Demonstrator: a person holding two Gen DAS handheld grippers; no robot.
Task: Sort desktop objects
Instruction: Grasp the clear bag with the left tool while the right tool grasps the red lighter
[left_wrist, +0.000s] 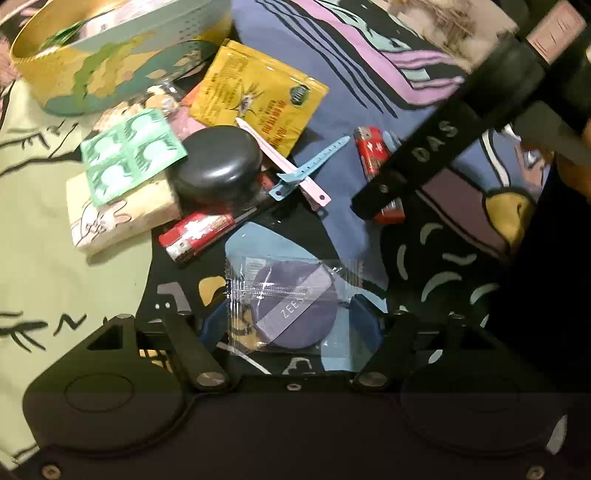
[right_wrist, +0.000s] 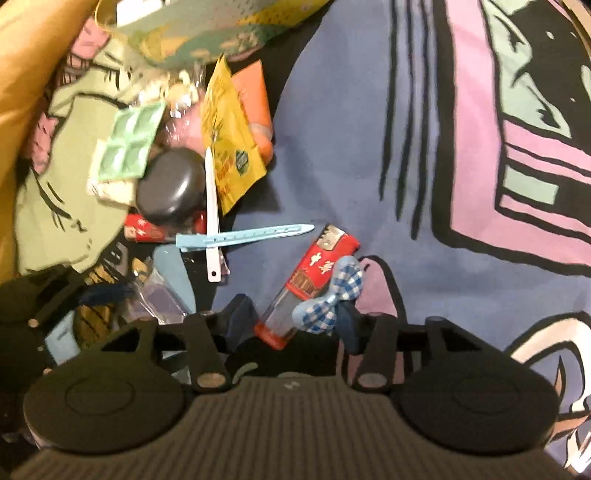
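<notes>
Both grippers poised over first picks
Left gripper (left_wrist: 291, 325) spread around the wrapped puff (left_wrist: 284, 306); right gripper (right_wrist: 291, 325) spread around the lighter (right_wrist: 310, 280); each must close next.

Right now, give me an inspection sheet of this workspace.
Surface: patterned cloth.
Job's things: wrapped purple puff; two red lighters; black round case; yellow sachet; crossed blue clip and white clip.
Clutter: checked bow beside a lighter; round tin.
Grippers: left gripper straddles the puff, right gripper the lighter; both open.
Cables: nothing seen.
Surroundings: nothing seen.
</notes>
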